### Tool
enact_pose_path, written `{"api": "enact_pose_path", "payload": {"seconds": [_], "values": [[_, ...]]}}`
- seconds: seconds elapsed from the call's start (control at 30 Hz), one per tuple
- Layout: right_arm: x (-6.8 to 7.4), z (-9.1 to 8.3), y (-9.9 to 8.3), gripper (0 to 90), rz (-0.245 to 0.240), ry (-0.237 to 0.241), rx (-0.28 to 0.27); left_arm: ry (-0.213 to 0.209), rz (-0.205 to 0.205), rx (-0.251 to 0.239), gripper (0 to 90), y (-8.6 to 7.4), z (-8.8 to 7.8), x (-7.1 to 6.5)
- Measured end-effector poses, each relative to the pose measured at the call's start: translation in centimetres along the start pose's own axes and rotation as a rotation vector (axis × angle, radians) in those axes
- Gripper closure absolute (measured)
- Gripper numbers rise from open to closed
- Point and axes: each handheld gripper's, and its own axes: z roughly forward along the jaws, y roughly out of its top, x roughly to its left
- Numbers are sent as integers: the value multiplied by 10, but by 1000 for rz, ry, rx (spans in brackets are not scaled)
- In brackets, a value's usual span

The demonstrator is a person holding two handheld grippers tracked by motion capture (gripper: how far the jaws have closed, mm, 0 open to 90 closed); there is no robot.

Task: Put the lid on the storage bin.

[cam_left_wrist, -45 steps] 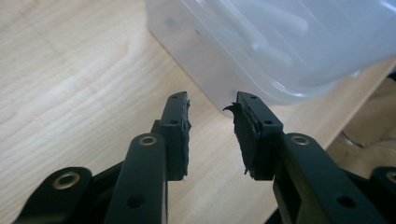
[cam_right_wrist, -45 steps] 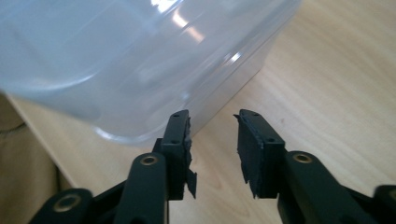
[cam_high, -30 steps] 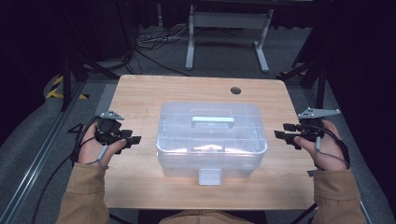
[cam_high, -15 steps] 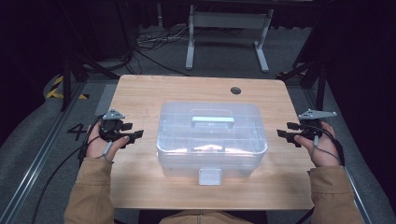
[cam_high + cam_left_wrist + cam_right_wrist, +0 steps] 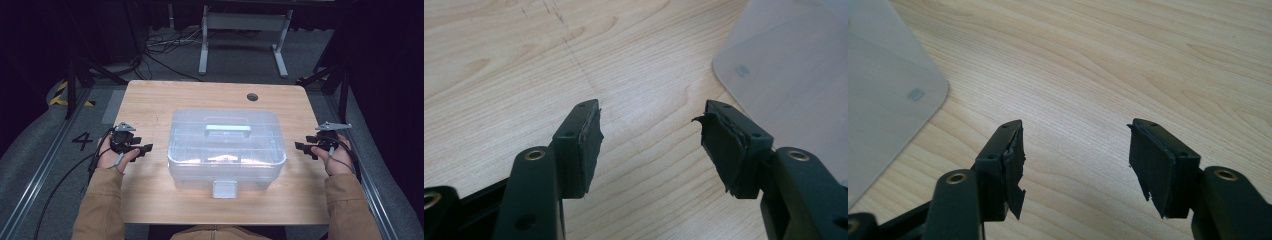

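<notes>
A clear plastic storage box [image 5: 227, 150] with a lid, a pale top handle [image 5: 227, 129] and a front latch [image 5: 224, 189] stands in the middle of the wooden table [image 5: 150, 100]. My left gripper [image 5: 145, 148] is low over the table just left of the box and points at its side. Its jaws have just been opening and stand open, with bare wood between them [image 5: 649, 130]. My right gripper [image 5: 300, 148] mirrors it on the right, open and just opened further, with nothing held [image 5: 1075, 145]. A rounded box corner [image 5: 794, 65] [image 5: 883, 85] is close by.
A round cable hole [image 5: 252, 96] is in the table's far right part. Behind the table stand a metal frame [image 5: 240, 30] and loose cables [image 5: 160, 45] on the floor. A "4" [image 5: 82, 141] is marked on the floor at the left.
Both grippers have sunk toward the table top beside the box, and their jaws stand wider apart. The box has not moved.
</notes>
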Motion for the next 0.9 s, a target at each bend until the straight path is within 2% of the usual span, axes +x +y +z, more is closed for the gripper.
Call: {"api": "enact_pose_path", "payload": {"seconds": [0.17,0.4,0.53,0.67,0.8,0.9], "values": [[-5,9,-7,388,-1,1,1,4,-3,19,414,-4,6,4],[-7,20,-13,392,-13,-15,5,6,-13,17,413,-10,13,10],[-7,25,-15,391,-23,-18,-23,10,-7,14,413,-13,15,13],[-7,30,-18,390,-36,-13,-24,27,3,-20,417,-14,16,15],[-7,32,-19,390,-34,-15,-25,25,3,-18,417,-15,17,15],[-8,35,-21,391,-36,-16,-30,30,18,-11,416,-16,20,14]]}}
